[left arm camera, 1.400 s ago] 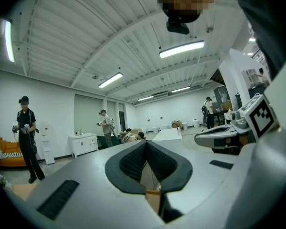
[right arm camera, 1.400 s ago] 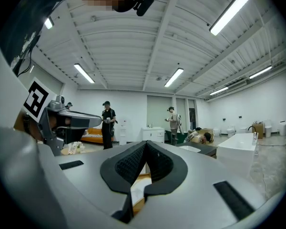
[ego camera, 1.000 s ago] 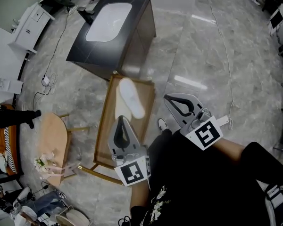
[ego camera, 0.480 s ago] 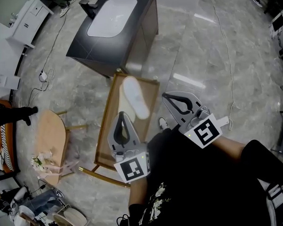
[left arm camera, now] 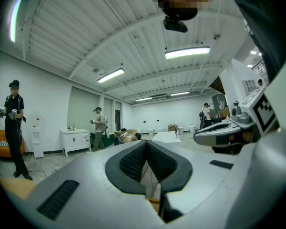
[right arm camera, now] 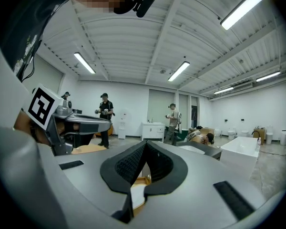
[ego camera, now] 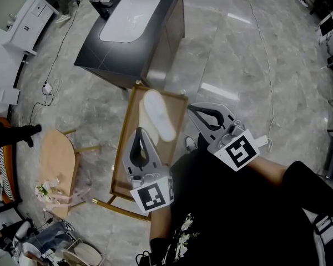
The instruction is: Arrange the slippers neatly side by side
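A white slipper [ego camera: 159, 114] lies sole-up on a low wooden table [ego camera: 124, 148]. A paler shape beside it [ego camera: 142, 118] may be the second slipper; my left gripper partly hides it. The left gripper [ego camera: 139, 132] hovers over the table just short of the slipper, its jaws shut with nothing between them [left arm camera: 147, 144]. My right gripper [ego camera: 195, 111] is held to the right of the table at the slipper's right edge, also shut and empty [right arm camera: 145, 144]. Each gripper shows in the other's view: the right gripper [left arm camera: 219, 132] and the left gripper [right arm camera: 81, 123].
A dark cabinet with a white basin top [ego camera: 130, 24] stands just beyond the table. A small round wooden table [ego camera: 58, 159] is at the left. A cable [ego camera: 269, 76] runs over the marble floor at the right. The person's shoe [ego camera: 190, 144] is beside the table. Other people stand far off.
The head view has shifted a little. Both grippers stay shut and empty, and keep nearly the same place relative to the slipper and table.
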A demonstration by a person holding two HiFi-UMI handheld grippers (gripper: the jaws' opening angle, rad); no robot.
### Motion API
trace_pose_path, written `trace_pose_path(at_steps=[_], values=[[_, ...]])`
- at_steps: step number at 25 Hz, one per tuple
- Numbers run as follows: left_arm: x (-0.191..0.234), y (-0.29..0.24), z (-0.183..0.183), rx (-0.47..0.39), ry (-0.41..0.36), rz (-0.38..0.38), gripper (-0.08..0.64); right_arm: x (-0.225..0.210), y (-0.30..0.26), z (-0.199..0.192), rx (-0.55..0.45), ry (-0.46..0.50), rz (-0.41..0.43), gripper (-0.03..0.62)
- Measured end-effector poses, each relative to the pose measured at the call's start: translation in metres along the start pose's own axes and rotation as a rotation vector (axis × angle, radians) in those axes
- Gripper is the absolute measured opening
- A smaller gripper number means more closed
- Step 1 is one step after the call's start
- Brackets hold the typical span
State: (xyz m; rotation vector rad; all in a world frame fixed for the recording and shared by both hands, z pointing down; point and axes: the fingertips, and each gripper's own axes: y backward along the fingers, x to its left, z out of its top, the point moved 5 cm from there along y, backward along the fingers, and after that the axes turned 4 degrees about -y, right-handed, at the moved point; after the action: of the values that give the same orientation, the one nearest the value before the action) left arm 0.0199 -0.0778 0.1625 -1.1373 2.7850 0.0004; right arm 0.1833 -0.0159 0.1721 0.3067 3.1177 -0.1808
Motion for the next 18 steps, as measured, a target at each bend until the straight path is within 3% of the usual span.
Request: trace_pose_path(at_steps=[7,18], values=[[-0.007,-0.012,-0.008,0.060,0.001,0.072,0.002,-0.024,-0.021,-0.005,0.016,-0.013,0.073,-0.005],[-0.015,-0.038,-0.047,0.216,0.056,0.203,0.002,-0.052,-0.053,-0.035,0.160,-0.013,0.233,-0.005]])
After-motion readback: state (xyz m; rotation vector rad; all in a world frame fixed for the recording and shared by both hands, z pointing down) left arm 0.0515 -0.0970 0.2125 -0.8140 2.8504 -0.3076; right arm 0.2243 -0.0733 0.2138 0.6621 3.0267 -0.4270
